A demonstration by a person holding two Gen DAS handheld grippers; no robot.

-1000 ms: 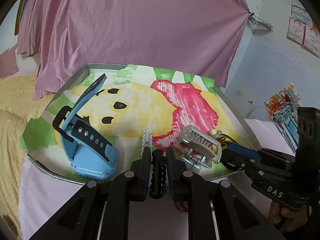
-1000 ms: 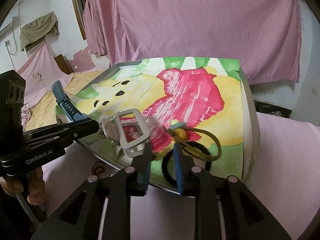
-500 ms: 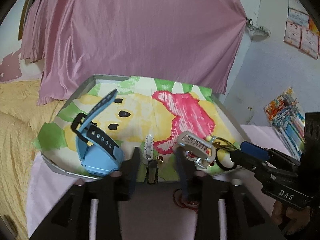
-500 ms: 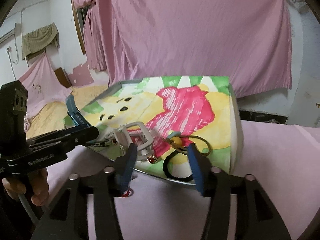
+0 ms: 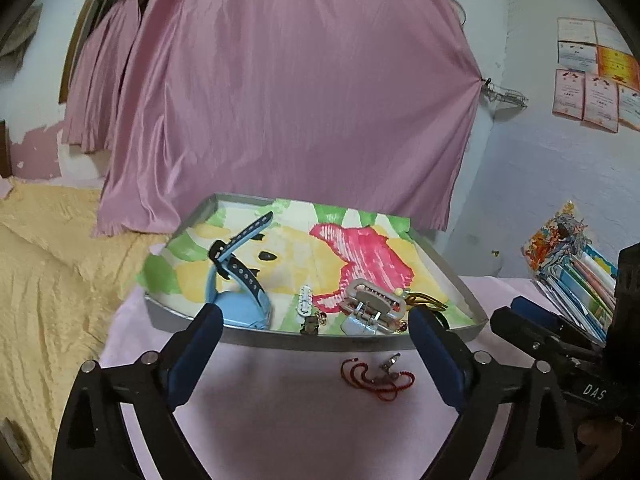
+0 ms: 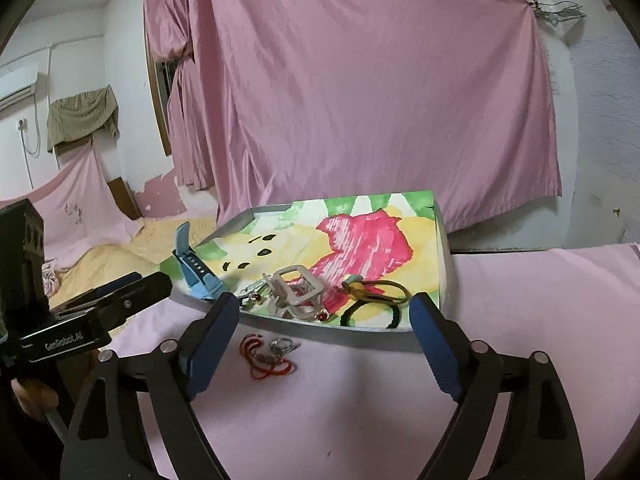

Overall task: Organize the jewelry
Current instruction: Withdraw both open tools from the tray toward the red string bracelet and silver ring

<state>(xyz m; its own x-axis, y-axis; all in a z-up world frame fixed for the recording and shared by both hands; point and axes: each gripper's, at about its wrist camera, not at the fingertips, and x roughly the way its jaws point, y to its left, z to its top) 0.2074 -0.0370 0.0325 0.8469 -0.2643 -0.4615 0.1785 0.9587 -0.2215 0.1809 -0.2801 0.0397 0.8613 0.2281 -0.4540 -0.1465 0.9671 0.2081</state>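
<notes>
A metal tray (image 5: 452, 276) with a cartoon-print liner holds a blue watch (image 5: 240, 292), a white hair clip (image 5: 305, 300), a dark beaded bracelet (image 5: 311, 324), a beige claw clip (image 5: 370, 306) and hair ties (image 5: 426, 300). The tray (image 6: 444, 256) also shows in the right wrist view with the claw clip (image 6: 296, 290), the watch (image 6: 196, 268) and black and olive hair ties (image 6: 376, 300). A red cord bracelet (image 5: 376, 378) lies on the pink cloth in front of the tray, also in the right wrist view (image 6: 266, 358). My left gripper (image 5: 314, 344) and right gripper (image 6: 324, 330) are open and empty, back from the tray.
Pink cloth (image 6: 520, 320) covers the table. A yellow bedspread (image 5: 52, 280) lies to the left. A pink curtain (image 5: 300, 100) hangs behind the tray. Colourful books (image 5: 576, 264) are stacked at the right. The other gripper shows in each view at the side.
Both grippers opened wide and pulled back from the tray. The left let go of the dark beaded bracelet, which now lies at the tray's front edge. The right let go of the black hair tie.
</notes>
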